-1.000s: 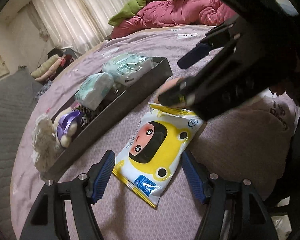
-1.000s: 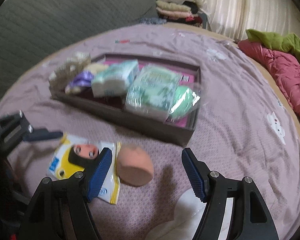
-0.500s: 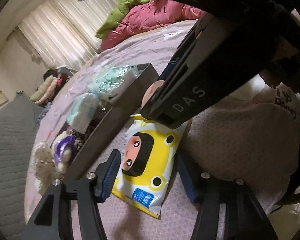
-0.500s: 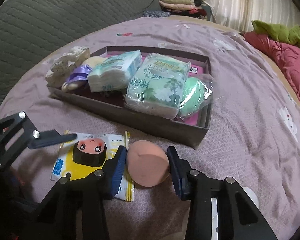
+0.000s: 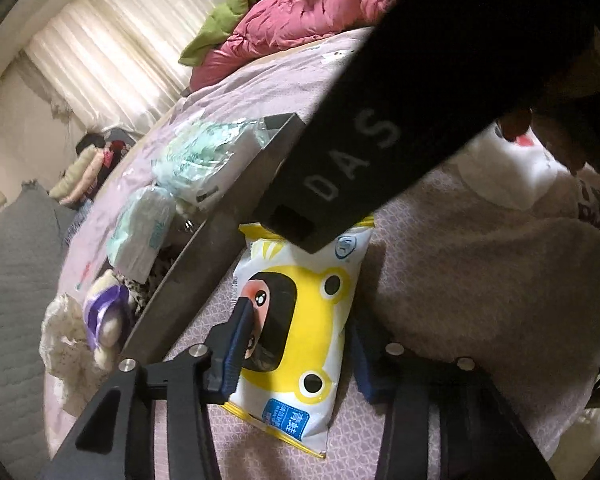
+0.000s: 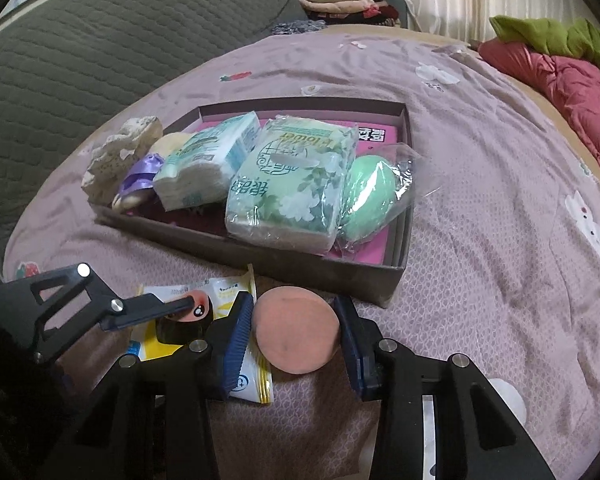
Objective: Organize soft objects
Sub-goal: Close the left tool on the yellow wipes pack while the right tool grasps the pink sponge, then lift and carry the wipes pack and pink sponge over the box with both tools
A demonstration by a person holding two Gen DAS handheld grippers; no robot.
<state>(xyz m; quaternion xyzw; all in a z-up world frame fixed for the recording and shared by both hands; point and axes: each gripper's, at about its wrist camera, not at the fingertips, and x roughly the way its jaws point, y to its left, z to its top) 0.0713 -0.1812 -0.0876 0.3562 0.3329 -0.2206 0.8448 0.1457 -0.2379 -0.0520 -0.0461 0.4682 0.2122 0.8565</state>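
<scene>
A yellow wet-wipe pack (image 5: 300, 320) lies on the purple bedspread in front of the dark tray (image 5: 204, 256). My left gripper (image 5: 296, 344) straddles it, its pads touching or nearly touching both sides. In the right wrist view a round peach sponge (image 6: 296, 330) lies beside the same pack (image 6: 244, 376), just before the tray's front wall (image 6: 300, 274). My right gripper (image 6: 294, 336) has its pads against the sponge's two sides. The right gripper's black body (image 5: 380, 140) crosses the left wrist view and hides the sponge there.
The tray holds two tissue packs (image 6: 292, 184), a bagged green sponge (image 6: 366, 200), a purple-ribboned toy (image 6: 138, 180) and a cream fluffy item (image 6: 116, 152). A pink-brown towel (image 5: 480, 272) lies right of the pack. Pink and green quilts (image 6: 560, 72) are piled at the far edge.
Both grippers have come down and narrowed: the left around the wet-wipe pack, the right around the peach sponge. The right gripper now fills more of the left wrist view.
</scene>
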